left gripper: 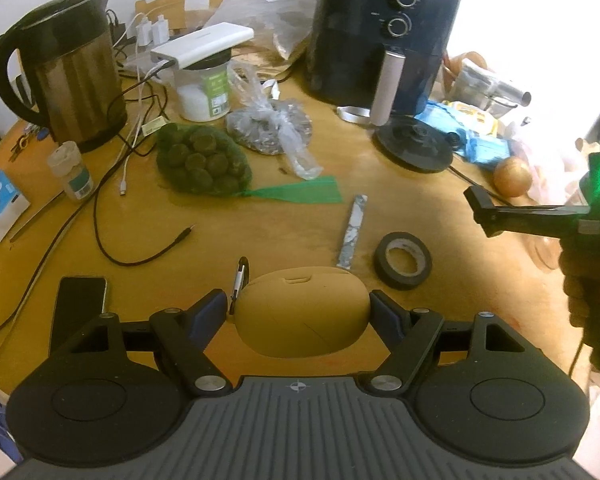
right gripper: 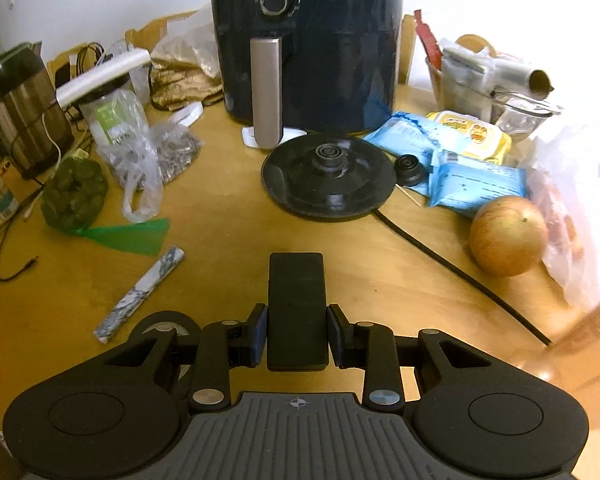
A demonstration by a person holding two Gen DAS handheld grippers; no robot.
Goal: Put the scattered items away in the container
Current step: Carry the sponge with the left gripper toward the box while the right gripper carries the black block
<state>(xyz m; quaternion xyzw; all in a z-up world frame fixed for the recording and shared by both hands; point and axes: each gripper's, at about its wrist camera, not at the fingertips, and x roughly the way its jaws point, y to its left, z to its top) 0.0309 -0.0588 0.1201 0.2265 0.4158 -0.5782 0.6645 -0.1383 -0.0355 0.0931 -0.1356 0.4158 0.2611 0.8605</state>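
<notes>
A tan oval case (left gripper: pixel 302 316) with a small clip (left gripper: pixel 239 280) at its side lies on the wooden table (left gripper: pixel 220 216). My left gripper (left gripper: pixel 298 312) is shut on the case, one pad pressing each side. My right gripper (right gripper: pixel 296 332) is shut on a flat black rectangular device (right gripper: pixel 296 304) and holds it above the table. In the left wrist view the right gripper (left gripper: pixel 496 214) hovers at the right edge in a person's hand. A black tape roll (left gripper: pixel 403 260) and a patterned stick (left gripper: pixel 352 232) lie just beyond the case. A dark phone (left gripper: pixel 80 308) rests to its left.
A dark air fryer (right gripper: pixel 308 40), a kettle base (right gripper: pixel 328 176) with its cord, an onion (right gripper: pixel 508 236) and blue packets (right gripper: pixel 476 184) fill the right side. A kettle (left gripper: pixel 68 72), a green net bag (left gripper: pixel 204 160), a plastic bag (left gripper: pixel 272 128) and cables crowd the left.
</notes>
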